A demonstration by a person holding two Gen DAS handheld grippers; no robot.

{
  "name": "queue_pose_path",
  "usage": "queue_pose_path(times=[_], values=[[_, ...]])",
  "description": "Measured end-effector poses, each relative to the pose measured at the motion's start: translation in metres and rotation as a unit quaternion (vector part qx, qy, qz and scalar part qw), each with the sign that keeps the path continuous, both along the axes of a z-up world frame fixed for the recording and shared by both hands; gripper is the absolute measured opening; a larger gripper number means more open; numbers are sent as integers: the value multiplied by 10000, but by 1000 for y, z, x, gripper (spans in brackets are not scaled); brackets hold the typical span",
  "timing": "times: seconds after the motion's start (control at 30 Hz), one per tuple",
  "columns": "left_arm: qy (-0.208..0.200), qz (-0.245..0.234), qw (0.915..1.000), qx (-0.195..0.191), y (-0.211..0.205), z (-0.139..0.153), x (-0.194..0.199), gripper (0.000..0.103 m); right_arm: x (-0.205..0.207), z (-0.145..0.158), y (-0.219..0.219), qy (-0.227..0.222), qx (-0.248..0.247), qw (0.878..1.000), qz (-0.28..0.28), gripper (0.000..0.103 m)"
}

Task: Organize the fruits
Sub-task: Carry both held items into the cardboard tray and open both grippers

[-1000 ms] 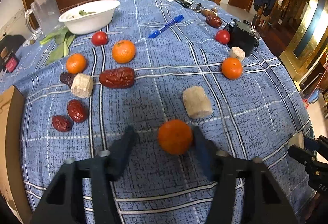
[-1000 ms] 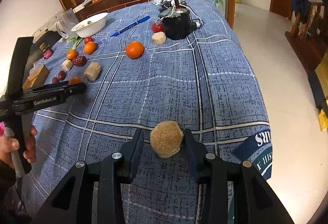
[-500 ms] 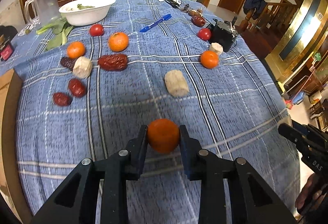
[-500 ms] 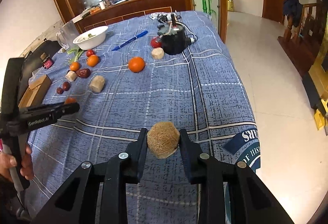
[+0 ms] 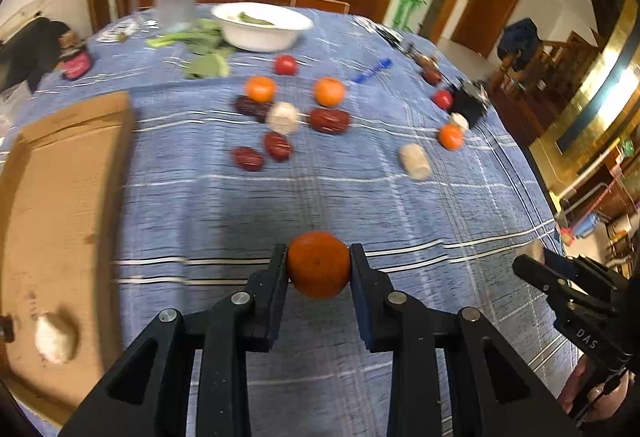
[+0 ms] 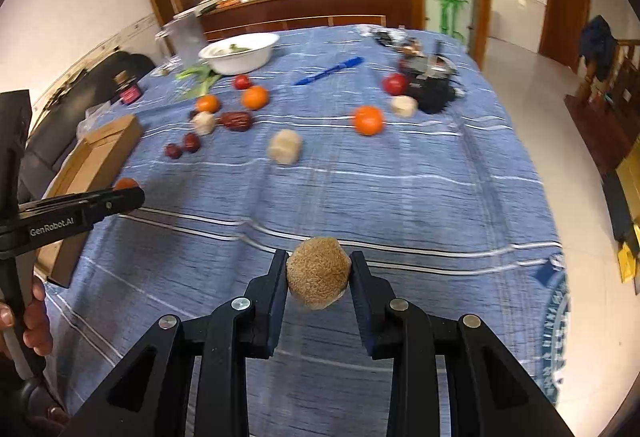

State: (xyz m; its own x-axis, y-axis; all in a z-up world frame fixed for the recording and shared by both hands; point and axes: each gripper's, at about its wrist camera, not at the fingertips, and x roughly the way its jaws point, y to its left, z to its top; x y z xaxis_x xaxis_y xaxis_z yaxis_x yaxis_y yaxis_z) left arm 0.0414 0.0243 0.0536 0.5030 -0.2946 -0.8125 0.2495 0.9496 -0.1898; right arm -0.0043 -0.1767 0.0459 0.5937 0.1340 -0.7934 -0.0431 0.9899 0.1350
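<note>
Currently carry step | left gripper (image 5: pixel 319 264) pinches tangerine (image 5: pixel 319 263) — right gripper (image 6: pixel 318 274) pinches tan chunk (image 6: pixel 318 273) | next — likely cardboard box (image 5: pixel 60 197) left of the left gripper.

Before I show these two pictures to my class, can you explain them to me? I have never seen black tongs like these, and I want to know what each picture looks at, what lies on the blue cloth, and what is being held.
There is no robot here. A person holds a black two-finger gripper in each hand, and a wide-angle camera on each one looks out along its fingers.

In the left camera's picture, the left gripper is shut on a round orange mandarin. In the right camera's picture, the right gripper is shut on a tan, rough-surfaced chunk.

On the blue checked tablecloth lie more mandarins, dark red dates, small red tomatoes, pale chunks, a blue pen and a white bowl. A brown cardboard box sits at the left edge, with one pale piece inside.
</note>
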Motion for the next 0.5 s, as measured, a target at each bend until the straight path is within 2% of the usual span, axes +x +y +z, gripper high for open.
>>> queue_pose_path(times=[0.27, 0.5], values=[[-226, 484, 9986, 55, 73, 18, -5, 29, 21, 2, 70, -7, 31, 9989, 465, 32], [-283, 1083, 9937, 57, 150, 22, -7, 29, 43, 6, 138, -36, 3, 9952, 982, 32]])
